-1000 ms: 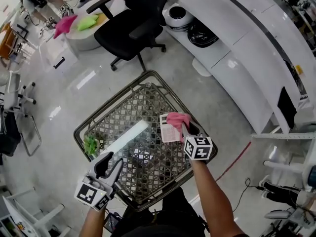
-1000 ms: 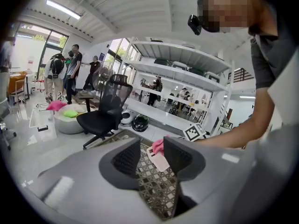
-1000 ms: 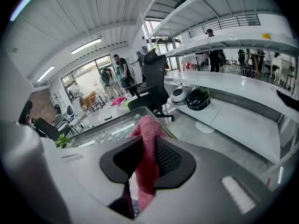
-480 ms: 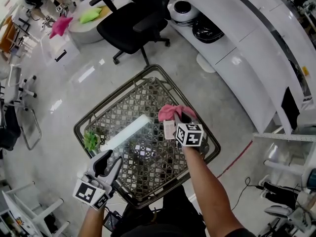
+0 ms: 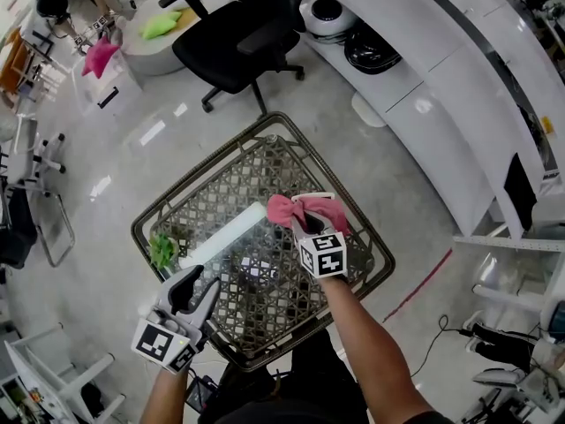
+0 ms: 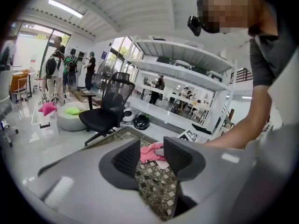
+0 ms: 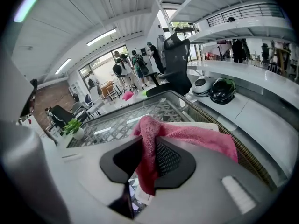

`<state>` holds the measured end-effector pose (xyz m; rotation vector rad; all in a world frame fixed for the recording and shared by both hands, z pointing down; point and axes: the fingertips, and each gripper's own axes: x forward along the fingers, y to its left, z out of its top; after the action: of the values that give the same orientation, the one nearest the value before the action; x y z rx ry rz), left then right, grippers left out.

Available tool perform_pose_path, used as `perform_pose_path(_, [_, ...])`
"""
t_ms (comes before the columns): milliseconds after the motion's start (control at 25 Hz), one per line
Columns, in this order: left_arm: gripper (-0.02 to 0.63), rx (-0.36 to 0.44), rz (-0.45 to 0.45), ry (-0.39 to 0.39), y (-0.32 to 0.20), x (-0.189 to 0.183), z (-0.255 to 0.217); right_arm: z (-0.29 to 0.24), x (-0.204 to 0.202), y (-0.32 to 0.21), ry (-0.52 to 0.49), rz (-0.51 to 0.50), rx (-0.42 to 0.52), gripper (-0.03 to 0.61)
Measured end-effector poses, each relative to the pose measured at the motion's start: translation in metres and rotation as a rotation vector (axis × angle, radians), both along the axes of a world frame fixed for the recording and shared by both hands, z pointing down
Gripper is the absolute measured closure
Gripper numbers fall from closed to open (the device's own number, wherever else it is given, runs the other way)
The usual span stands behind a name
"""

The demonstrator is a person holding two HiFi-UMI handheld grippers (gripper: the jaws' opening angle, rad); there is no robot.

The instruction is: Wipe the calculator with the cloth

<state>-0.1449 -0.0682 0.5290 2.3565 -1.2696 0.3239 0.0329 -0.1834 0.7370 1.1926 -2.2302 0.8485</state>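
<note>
My right gripper (image 5: 311,228) is shut on a pink cloth (image 5: 305,210), which drapes over the white calculator (image 5: 323,197) on the glass-topped wicker table (image 5: 221,193). Only a thin white edge of the calculator shows in the head view. In the right gripper view the cloth (image 7: 187,136) hangs between the jaws of the right gripper (image 7: 149,150), with the calculator (image 7: 198,124) pale behind it. My left gripper (image 5: 199,288) hovers open over the table's near left edge. Its own view shows the left gripper (image 6: 152,158) holding nothing and the cloth (image 6: 150,152) far beyond it.
A small green plant (image 5: 161,253) stands on the table's left corner. A black office chair (image 5: 238,42) is beyond the table, and a long white counter (image 5: 441,87) runs along the right. People (image 6: 58,73) stand far off at the left.
My right gripper has carried the pink cloth leftward and down, so the cloth now covers most of the calculator. The left gripper has stayed where it was.
</note>
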Motion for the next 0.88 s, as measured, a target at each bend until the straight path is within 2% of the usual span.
perform_pose_path(480, [0.419,-0.007,0.010,0.000,0.004,0.005,-0.003,0.008,-0.007,0.069,-0.008,-0.095,-0.042,0.508])
perform_pose_path(880, [0.419,0.009,0.016,-0.005,0.005,0.008,-0.004,0.015,0.034,0.085,0.016,-0.038,-0.065,0.508])
